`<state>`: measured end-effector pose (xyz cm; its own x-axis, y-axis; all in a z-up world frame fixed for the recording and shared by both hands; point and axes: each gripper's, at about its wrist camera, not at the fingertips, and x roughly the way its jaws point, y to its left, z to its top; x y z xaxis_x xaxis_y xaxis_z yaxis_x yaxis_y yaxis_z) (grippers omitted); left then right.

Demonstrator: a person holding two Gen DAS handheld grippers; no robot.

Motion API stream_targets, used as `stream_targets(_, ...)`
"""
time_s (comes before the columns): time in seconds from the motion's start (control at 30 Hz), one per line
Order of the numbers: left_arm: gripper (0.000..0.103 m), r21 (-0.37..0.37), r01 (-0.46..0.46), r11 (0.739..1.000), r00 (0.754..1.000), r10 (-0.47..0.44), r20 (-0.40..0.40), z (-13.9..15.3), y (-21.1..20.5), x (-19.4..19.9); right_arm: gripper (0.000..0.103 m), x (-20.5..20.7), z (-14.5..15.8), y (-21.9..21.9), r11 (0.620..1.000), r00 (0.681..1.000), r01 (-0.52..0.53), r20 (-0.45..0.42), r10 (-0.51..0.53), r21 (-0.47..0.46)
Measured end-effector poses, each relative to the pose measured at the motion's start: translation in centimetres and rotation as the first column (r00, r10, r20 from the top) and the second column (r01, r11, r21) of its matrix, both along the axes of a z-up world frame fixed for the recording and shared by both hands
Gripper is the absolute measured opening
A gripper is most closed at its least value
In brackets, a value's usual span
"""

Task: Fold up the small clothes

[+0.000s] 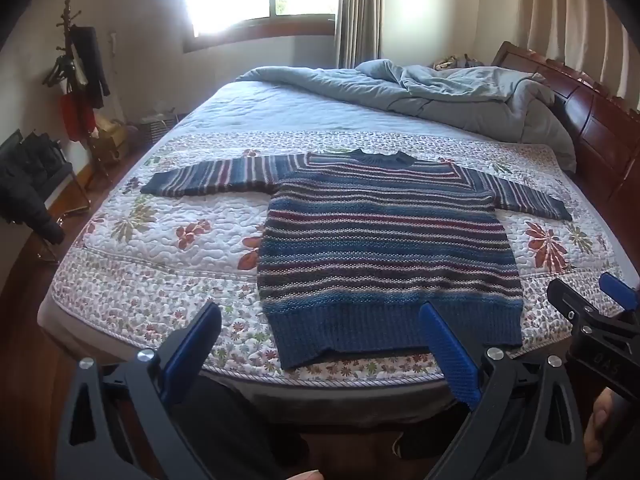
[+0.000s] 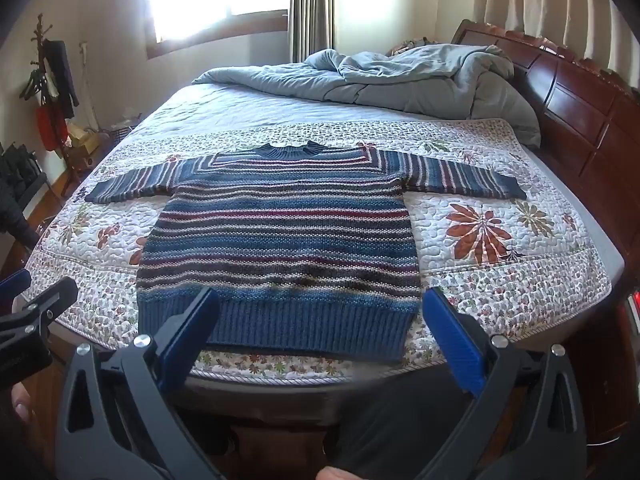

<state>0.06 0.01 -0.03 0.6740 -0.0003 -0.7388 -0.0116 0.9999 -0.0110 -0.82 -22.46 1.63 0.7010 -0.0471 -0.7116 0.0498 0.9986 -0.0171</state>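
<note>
A striped knit sweater point(image 1: 384, 240) in blue, maroon and cream lies flat and face up on the floral quilt point(image 1: 160, 240), both sleeves spread sideways, its ribbed hem toward me. My left gripper point(image 1: 320, 308) hovers open over the hem's left half with nothing between its blue pads. In the right wrist view the same sweater point(image 2: 280, 232) fills the middle, and my right gripper point(image 2: 320, 294) stands open above the hem's right half, also empty. Each gripper shows at the edge of the other's view: the right gripper point(image 1: 582, 284) and the left gripper point(image 2: 44, 280).
A crumpled grey duvet point(image 1: 440, 92) is bunched at the far end of the bed by the dark wooden headboard point(image 1: 592, 128). A coat rack point(image 1: 80, 80) and a black chair point(image 1: 32, 172) stand left of the bed. The quilt's edge point(image 2: 280, 376) runs just below the hem.
</note>
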Motion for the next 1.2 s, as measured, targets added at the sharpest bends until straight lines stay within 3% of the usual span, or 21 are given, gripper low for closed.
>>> stream_targets(1.2, 0.099, 0.003, -0.006, 1.0, 1.0, 0.005, 0.007, -0.12, 0.15, -0.16, 0.101, 0.2, 0.18, 0.02, 1.0, 1.0, -0.004, -0.001, 0.004, 0.005)
